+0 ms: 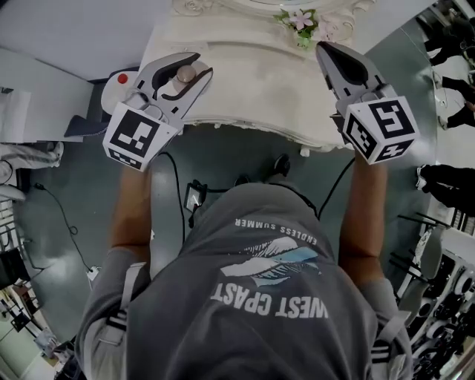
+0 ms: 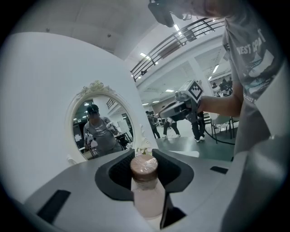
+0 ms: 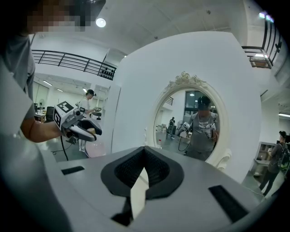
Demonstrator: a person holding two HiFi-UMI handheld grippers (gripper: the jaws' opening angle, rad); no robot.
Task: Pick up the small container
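The person holds both grippers over a white ornate worktop [image 1: 252, 89], a dressing table with a carved edge. The left claw [image 1: 199, 65] is pinching the small container [image 2: 147, 192], a pale, frosted little bottle with a round brown lid. The dark pads press on it from both sides, with the lid lying between them. In the head view the container sits in the claw above the worktop's left end; whether it touches the surface cannot be told. The right claw [image 1: 323, 50] is pressed together with nothing in it, its tips meeting over the worktop's right side, near a sprig of pink flowers [image 1: 300, 21]. Each gripper carries a cube with black-and-white square markers [image 1: 139, 135]. An oval mirror [image 3: 197, 122] in a scrolled white frame stands behind the worktop. The person's grey T-shirt [image 1: 274, 297] reads "WEST COAST" and, smaller, "ENDLESS SUMMER", upside down in the head view.
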